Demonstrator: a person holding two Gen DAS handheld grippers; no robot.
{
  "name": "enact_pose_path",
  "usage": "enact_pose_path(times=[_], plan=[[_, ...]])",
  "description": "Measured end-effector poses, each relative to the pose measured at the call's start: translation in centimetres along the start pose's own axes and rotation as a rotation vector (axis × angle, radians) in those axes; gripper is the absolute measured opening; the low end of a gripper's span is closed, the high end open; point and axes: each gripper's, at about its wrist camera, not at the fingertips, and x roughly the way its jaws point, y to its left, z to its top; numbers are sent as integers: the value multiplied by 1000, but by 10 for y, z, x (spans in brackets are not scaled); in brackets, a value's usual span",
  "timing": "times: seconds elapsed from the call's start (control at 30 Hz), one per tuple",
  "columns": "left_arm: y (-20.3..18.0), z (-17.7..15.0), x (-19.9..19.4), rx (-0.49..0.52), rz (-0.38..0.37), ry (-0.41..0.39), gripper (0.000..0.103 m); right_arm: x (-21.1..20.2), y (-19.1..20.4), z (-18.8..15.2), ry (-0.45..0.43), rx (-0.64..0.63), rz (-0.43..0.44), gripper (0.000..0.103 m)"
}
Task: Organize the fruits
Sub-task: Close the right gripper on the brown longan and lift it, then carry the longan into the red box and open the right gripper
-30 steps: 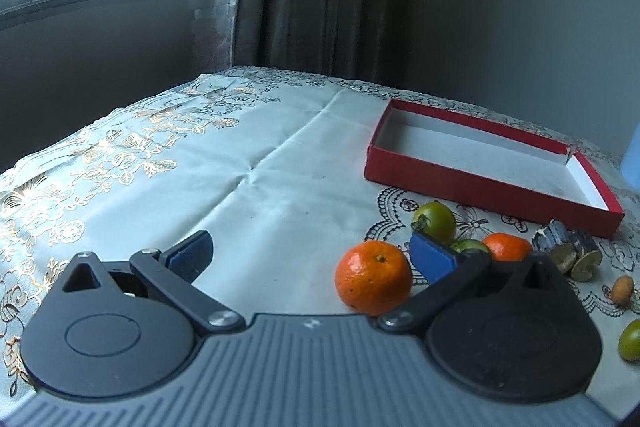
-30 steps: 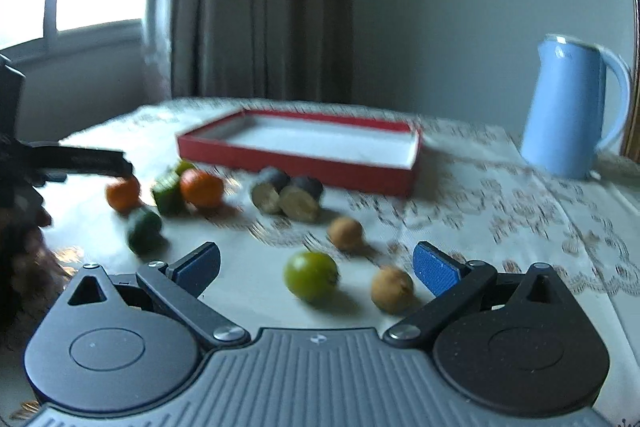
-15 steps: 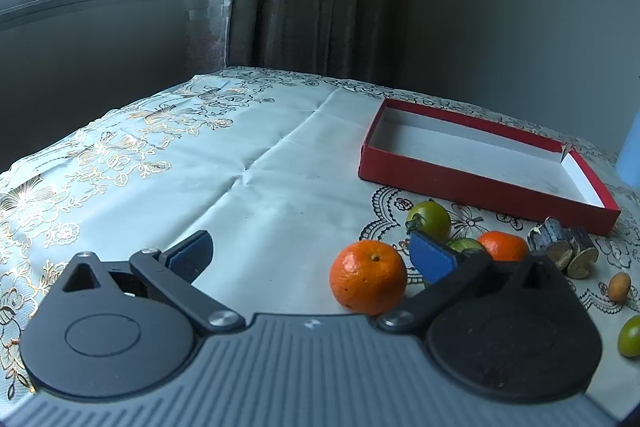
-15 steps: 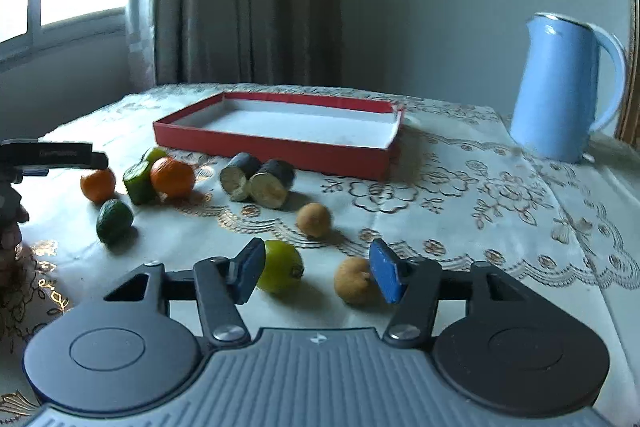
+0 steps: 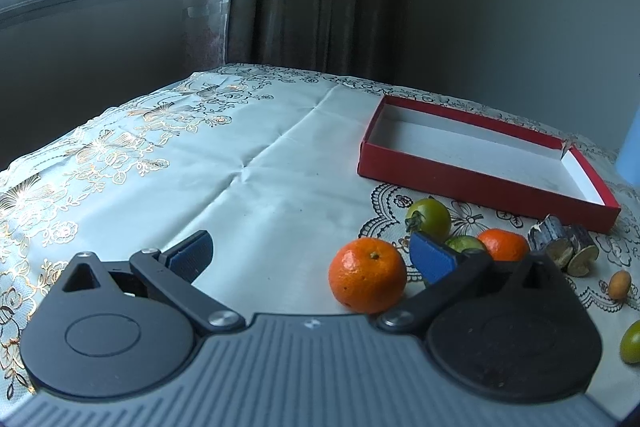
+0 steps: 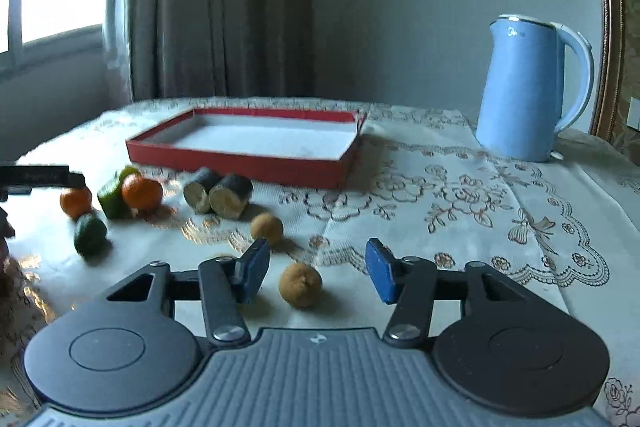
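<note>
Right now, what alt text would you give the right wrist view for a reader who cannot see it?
The right hand-held gripper is open, its blue pads either side of a small brown fruit on a lace tablecloth. Beyond lie tangerines, green fruits and two dark cut pieces before an empty red tray; a blue kettle stands at right.

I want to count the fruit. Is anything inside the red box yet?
No fruit shows inside the red box; only its bare white bottom is visible. The near wall hides a thin strip of floor behind it, though the left wrist view looks in from higher and shows nothing either.
</note>
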Motion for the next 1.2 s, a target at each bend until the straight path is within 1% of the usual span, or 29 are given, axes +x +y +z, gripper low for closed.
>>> enact_pose_path(times=[0.1, 0.3, 0.33, 0.37, 0.4, 0.5, 0.53, 0.83, 0.93, 1.0, 1.1, 1.2], plan=[[0, 0, 0, -1, 1, 1, 103, 5, 4, -3, 27, -25, 9, 53], [1, 0, 0, -2, 0, 3, 103, 21, 13, -3, 67, -74, 0, 53], [1, 0, 0, -3, 0, 4, 103, 23, 14, -3, 75, -79, -2, 47], [1, 0, 0, -4, 0, 5, 103, 27, 13, -3, 91, -76, 2, 37], [1, 0, 0, -4, -1, 5, 103, 30, 11, -2, 105, -62, 5, 34], [1, 0, 0, -3, -1, 4, 103, 36, 8, -5, 126, -44, 22, 33], [1, 0, 0, -3, -1, 4, 103, 35, 8, -5, 128, -46, 16, 27], [1, 1, 1, -5, -2, 8, 103, 32, 8, -4, 117, -38, 29, 26], [1, 1, 2, -1, 0, 11, 103, 28, 8, 10, 60, -26, 38, 26], [0, 1, 2, 0, 1, 11, 103, 29, 9, 26, 18, -27, 38, 26], [0, 1, 2, 3, 1, 14, 103, 45, 14, 60, -23, -36, 43, 26], [0, 1, 2, 4, 2, 13, 103, 77, 16, 88, -5, -18, 61, 26]])
